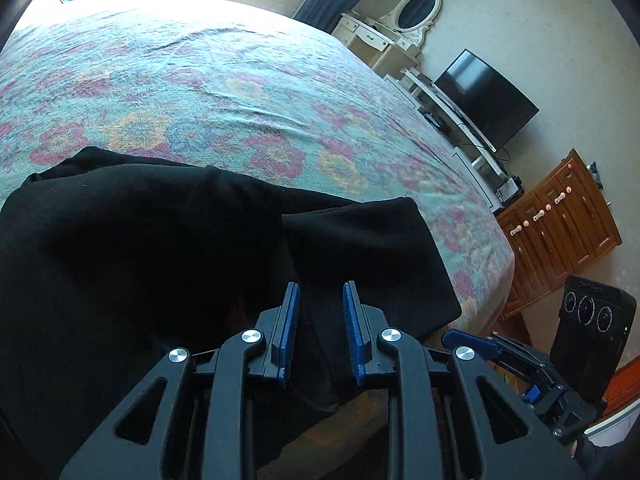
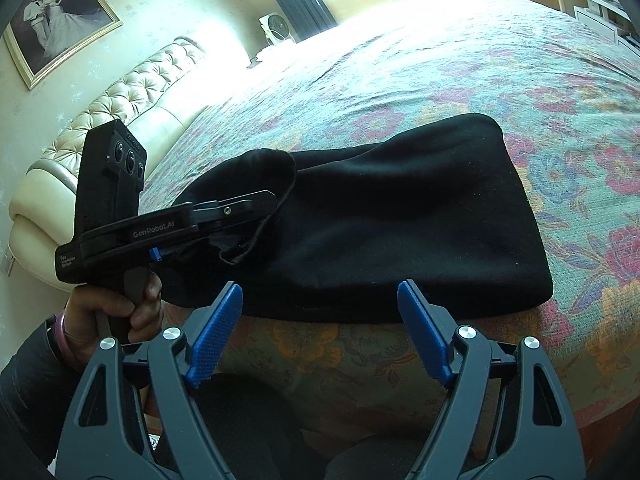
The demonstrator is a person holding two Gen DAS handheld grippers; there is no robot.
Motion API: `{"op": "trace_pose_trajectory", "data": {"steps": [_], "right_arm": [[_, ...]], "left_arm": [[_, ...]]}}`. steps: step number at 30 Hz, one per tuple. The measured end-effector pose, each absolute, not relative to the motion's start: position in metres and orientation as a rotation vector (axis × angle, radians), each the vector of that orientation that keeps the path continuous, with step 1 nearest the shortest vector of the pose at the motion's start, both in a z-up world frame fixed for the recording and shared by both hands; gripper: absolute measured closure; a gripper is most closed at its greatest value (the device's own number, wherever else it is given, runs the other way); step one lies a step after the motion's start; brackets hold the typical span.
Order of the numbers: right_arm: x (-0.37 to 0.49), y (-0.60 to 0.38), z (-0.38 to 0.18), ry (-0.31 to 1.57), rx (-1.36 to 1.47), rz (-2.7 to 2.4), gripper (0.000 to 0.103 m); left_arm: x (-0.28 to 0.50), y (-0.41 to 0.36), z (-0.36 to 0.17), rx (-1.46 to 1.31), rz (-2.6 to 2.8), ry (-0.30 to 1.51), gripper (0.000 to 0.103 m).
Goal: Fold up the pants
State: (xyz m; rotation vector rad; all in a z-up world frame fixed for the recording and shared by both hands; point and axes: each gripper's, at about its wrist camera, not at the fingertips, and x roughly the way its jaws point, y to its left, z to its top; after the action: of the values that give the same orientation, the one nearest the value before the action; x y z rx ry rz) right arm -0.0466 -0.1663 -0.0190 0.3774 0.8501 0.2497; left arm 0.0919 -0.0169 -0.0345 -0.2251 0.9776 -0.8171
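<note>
The black pants [image 2: 400,216] lie folded in a thick bundle on the floral bedspread [image 2: 520,80], near the bed's front edge. In the left wrist view the pants [image 1: 160,248] fill the lower left. My left gripper [image 1: 320,292] sits low over the pants' near edge, jaws a narrow gap apart, with black cloth showing between them; I cannot tell if cloth is pinched. It also shows in the right wrist view [image 2: 256,204], at the pants' left end where a flap curls up. My right gripper [image 2: 320,292] is wide open and empty, just short of the pants' front edge.
The bedspread [image 1: 240,92] stretches far beyond the pants. A cream padded headboard [image 2: 120,112] stands at the left. A dresser with mirror [image 1: 400,28], a television [image 1: 488,100] and a wooden cabinet [image 1: 560,224] line the wall to the right.
</note>
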Motion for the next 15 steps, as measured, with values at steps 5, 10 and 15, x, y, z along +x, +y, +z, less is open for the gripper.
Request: {"op": "trace_pose_trajectory", "data": {"steps": [5, 10, 15], "right_arm": [[-0.048, -0.176, -0.016, 0.838, 0.434, 0.256, 0.023], [-0.045, -0.177, -0.017, 0.85, 0.529, 0.317, 0.023], [-0.029, -0.169, -0.015, 0.887, 0.686, 0.424, 0.023]], "left_arm": [[0.069, 0.013, -0.008, -0.321, -0.792, 0.873, 0.036], [0.049, 0.063, 0.015, -0.375, -0.67, 0.763, 0.024], [0.043, 0.12, 0.009, -0.323, -0.371, 0.674, 0.02]]}}
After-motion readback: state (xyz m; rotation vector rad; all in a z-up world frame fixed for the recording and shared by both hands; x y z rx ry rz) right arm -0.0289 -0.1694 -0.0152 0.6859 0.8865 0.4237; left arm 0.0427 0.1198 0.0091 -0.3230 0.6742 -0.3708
